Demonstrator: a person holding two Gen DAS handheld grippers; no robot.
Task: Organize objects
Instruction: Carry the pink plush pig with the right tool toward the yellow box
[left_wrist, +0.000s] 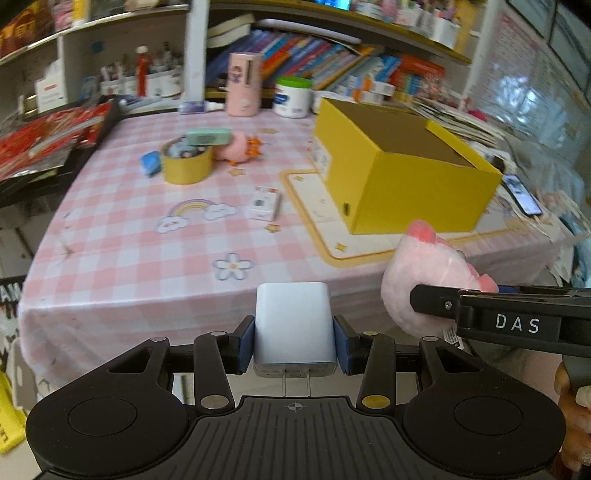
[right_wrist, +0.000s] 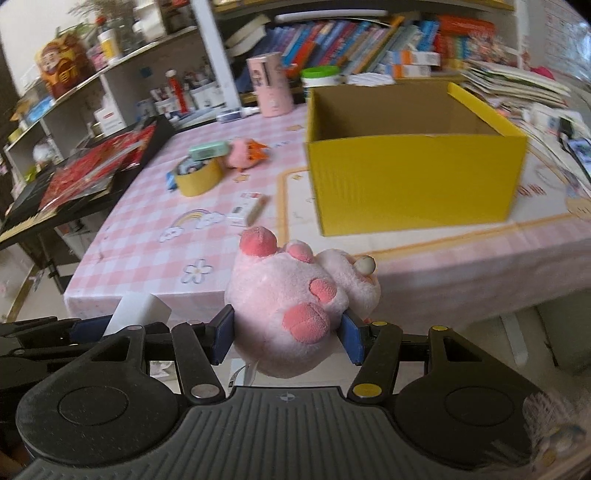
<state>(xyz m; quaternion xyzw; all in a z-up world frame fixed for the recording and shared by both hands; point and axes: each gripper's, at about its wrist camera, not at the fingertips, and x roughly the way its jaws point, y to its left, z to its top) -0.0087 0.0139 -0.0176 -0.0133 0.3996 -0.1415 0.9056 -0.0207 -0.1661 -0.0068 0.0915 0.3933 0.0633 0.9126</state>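
Observation:
My left gripper (left_wrist: 294, 341) is shut on a white charger block (left_wrist: 293, 325), held in front of the table's near edge. My right gripper (right_wrist: 288, 336) is shut on a pink plush paw toy (right_wrist: 291, 299); that toy also shows at the right of the left wrist view (left_wrist: 428, 273). An open yellow cardboard box (left_wrist: 417, 192) (right_wrist: 413, 184) stands on the table's right side, its inside looking bare. On the pink checked tablecloth (left_wrist: 129, 236) lie a yellow tape roll (left_wrist: 186, 164), a green box on top of it (left_wrist: 208, 136), a small pink plush (left_wrist: 240, 147) and a small white card box (left_wrist: 264, 203).
A pink cylinder (left_wrist: 243, 85) and a white jar with a green lid (left_wrist: 293, 98) stand at the table's back edge. Bookshelves with books rise behind. A black tray with red items (left_wrist: 51, 144) sits at the left. A phone (left_wrist: 522, 194) lies right of the box.

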